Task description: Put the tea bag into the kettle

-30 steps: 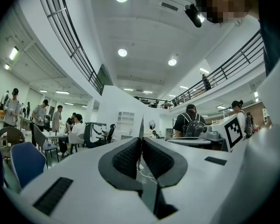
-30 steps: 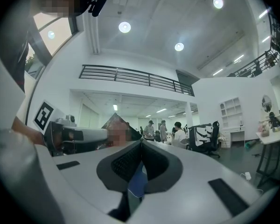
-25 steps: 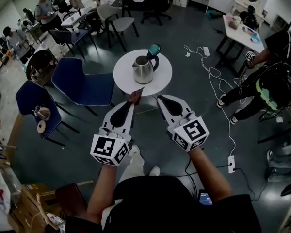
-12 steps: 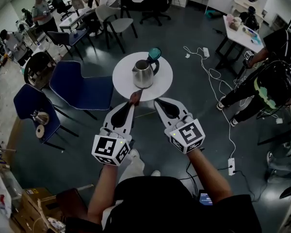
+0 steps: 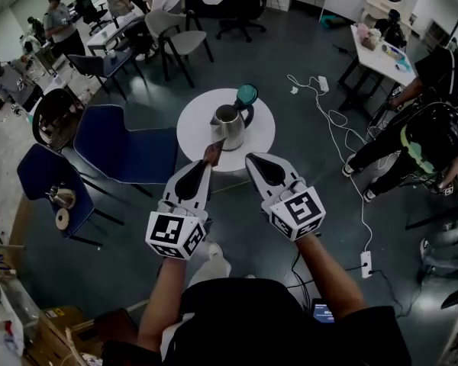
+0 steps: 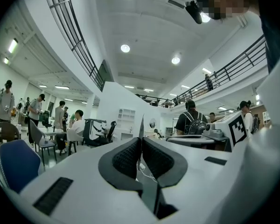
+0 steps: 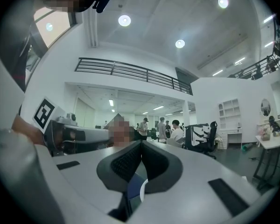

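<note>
Kettle (image 5: 227, 125) stands upright near the middle of the round white bench (image 5: 195, 122), with its teal lid (image 5: 246, 94) raised at the handle side. I note the left hand-held gripper (image 5: 207, 162) clenched on the tea bag (image 5: 211, 152). In the left gripper view the pads meet on a thin sheet that stands edge-on above them (image 6: 142, 125). In the head view the tea bag shows as a small brown piece at the jaw tips, over the near edge of the bench, just short of the kettle and not touching it. The right hand-held gripper (image 5: 252, 158) is held beside the left, level with it. In its own view its jaws are pressed together with nothing between them. A blue chair (image 5: 126, 137) stands just left of the bench. A white cable (image 5: 343, 139) trails across the floor to the right.
</note>
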Available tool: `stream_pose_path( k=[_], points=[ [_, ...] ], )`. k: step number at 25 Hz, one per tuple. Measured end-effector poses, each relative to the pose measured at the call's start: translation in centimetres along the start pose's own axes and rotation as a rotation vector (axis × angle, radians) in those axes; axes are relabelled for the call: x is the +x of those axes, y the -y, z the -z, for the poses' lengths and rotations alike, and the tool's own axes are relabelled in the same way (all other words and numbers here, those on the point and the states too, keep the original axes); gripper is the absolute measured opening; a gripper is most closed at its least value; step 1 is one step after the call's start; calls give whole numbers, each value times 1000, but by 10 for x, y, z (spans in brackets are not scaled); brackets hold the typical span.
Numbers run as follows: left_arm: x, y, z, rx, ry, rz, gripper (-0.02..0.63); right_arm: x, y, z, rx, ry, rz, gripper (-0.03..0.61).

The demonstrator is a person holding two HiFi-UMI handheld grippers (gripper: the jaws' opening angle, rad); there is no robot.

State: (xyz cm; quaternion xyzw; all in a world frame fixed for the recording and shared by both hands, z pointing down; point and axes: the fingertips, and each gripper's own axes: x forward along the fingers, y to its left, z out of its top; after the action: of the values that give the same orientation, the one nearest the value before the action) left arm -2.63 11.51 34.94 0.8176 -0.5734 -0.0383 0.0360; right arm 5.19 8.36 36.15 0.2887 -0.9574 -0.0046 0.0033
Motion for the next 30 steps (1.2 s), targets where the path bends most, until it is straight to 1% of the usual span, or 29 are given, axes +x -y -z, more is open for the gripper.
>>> stream_pose_path(
  k=[7,13,20,26,30],
  points=[
    [29,-46,3,-9,-17,7,37,44,19,4,8,-6,30,18],
    [47,-75,7,-19,-20,27,37,73,32,12,20,-20,56,18],
    [68,-108,7,-32,-25,45,37,106,51,9,33,-4,121,18],
    [75,-135,5,-41,-26,59,37,132,56,9,41,-10,142,18],
    [81,-153,2,-50,-22,73,37,150,55,6,29,-20,155,18]
  ],
)
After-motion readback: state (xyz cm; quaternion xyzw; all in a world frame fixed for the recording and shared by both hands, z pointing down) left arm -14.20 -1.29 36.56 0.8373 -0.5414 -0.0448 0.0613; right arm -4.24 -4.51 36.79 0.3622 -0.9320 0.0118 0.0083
